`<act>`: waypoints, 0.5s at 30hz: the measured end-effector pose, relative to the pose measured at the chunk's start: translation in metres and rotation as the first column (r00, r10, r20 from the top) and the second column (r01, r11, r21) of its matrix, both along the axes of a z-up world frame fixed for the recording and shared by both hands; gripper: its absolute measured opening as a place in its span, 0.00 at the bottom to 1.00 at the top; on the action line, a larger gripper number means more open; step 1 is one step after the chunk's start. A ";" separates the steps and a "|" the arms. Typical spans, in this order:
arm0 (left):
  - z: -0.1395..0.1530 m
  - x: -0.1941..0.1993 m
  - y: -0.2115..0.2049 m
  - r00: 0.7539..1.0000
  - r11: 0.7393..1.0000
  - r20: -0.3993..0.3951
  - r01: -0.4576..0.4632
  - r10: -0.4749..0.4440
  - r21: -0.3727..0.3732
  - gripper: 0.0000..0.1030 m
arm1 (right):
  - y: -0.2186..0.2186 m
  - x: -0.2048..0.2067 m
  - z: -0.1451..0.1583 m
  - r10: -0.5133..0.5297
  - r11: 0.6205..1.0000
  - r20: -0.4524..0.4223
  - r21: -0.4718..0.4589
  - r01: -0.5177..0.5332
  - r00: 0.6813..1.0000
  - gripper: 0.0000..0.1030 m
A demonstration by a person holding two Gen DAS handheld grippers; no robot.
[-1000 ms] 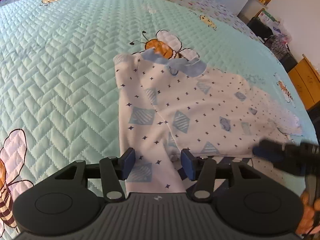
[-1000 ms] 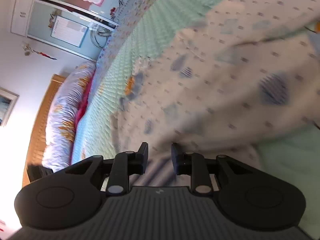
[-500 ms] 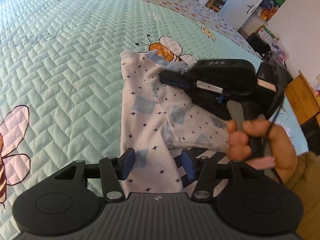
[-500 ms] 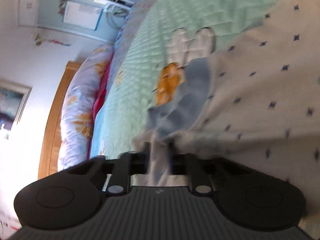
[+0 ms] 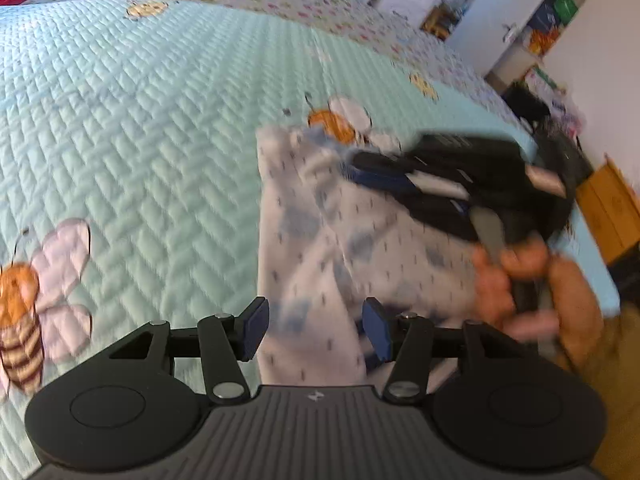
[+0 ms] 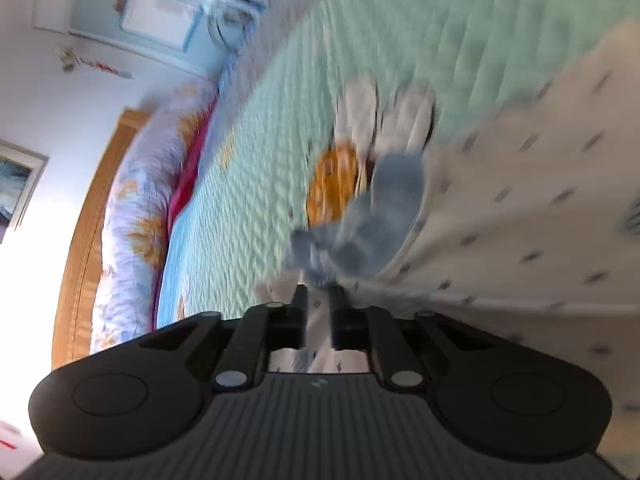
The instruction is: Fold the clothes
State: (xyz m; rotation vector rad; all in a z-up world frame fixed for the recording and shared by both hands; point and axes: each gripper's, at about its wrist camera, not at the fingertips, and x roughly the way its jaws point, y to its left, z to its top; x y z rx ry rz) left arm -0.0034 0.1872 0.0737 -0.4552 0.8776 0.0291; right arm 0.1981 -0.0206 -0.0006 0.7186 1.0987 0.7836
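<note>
- Right gripper [image 6: 319,294], at lower centre of the right wrist view: its jaws are standing narrow and are opening at this moment, with a bunch of white fabric and blue-grey trim lying between them; blur is hiding whether the pads are still pressing on the cloth.
- In the left wrist view the same right gripper [image 5: 352,164] is appearing at centre right as a black body with blue pads, its tips sitting at the far edge of the garment [image 5: 332,240]; a hand [image 5: 532,280] is gripping its handle at right.
- Left gripper [image 5: 316,330], at lower centre of the left wrist view: its jaws are standing released and well apart, the near part of the garment lying in the gap between the blue pads [image 5: 256,326] without being pinched.
- Garment, white with small dark marks and pale blue patches: it is lying on the quilted bedspread [image 5: 140,140] at frame centre, running from the left gripper up toward the printed bee [image 5: 336,124].
- Blue-grey collar trim [image 6: 376,216]: it is rising from the right gripper's jaws, beside the same bee [image 6: 332,184].
- Pillow [image 6: 132,216] and wooden headboard [image 6: 80,240]: these are occupying the left edge of the right wrist view.
</note>
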 end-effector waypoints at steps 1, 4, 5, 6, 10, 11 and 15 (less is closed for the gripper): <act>0.002 0.007 0.004 1.000 1.000 0.009 -0.010 0.010 -0.013 0.53 | -0.008 -0.004 0.005 -0.010 1.000 0.021 0.005 0.010 1.000 0.27; 0.004 0.034 0.011 0.999 0.997 0.046 -0.011 0.015 -0.074 0.56 | -0.027 -0.021 0.005 0.023 0.999 -0.001 0.027 -0.023 1.000 0.30; 0.002 0.043 0.012 0.999 0.996 0.044 -0.010 0.014 -0.090 0.60 | -0.033 -0.027 0.005 0.035 0.999 -0.008 0.035 -0.034 0.999 0.30; -0.003 0.053 0.013 0.999 0.994 0.036 -0.004 0.008 -0.105 0.62 | -0.040 -0.032 0.005 0.046 0.998 -0.015 0.042 -0.045 0.999 0.30; -0.026 0.074 0.018 1.000 0.994 -0.018 0.000 -0.002 -0.114 0.62 | -0.070 -0.048 -0.002 0.038 0.999 -0.025 -0.022 -0.039 0.999 0.17; -0.029 0.077 0.018 1.000 0.994 -0.029 0.000 -0.004 -0.109 0.62 | -0.081 -0.051 0.000 0.020 1.000 -0.027 -0.021 -0.021 0.999 0.18; -0.025 0.074 0.005 0.999 0.999 -0.045 0.028 -0.029 -0.021 0.62 | -0.126 -0.065 0.016 -0.061 0.998 0.001 0.024 0.061 0.998 0.30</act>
